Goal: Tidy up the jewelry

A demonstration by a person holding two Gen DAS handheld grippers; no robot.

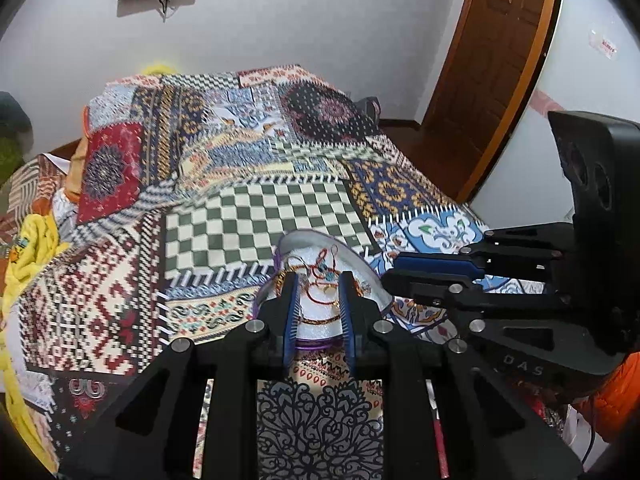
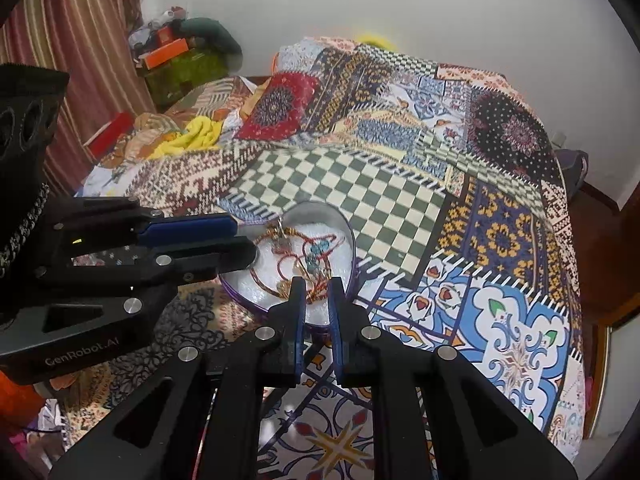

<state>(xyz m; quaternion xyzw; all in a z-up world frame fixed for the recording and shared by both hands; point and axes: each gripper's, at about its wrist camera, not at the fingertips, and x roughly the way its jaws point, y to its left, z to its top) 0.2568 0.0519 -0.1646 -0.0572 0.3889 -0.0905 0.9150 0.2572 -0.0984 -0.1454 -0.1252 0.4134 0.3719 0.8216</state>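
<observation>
Even, bright daylight; soft shadows lie under the white bowl (image 1: 320, 320). Fisheye bends edges into dark corners; patterns beyond the bowl blur slightly.

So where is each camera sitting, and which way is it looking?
Left wrist view: sits on the left gripper, looking down its fingers at the jewelry box on the quilt; the right gripper shows too.
Right wrist view: sits on the right gripper, facing the same box; the left gripper shows.
Both share the box, quilt and bed.

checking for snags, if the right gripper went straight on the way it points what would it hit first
Most likely the tangled jewelry lying in the round purple-rimmed dish, just beyond the right gripper fingertips. Depth is unclear; it may already be touching a strand.
</observation>
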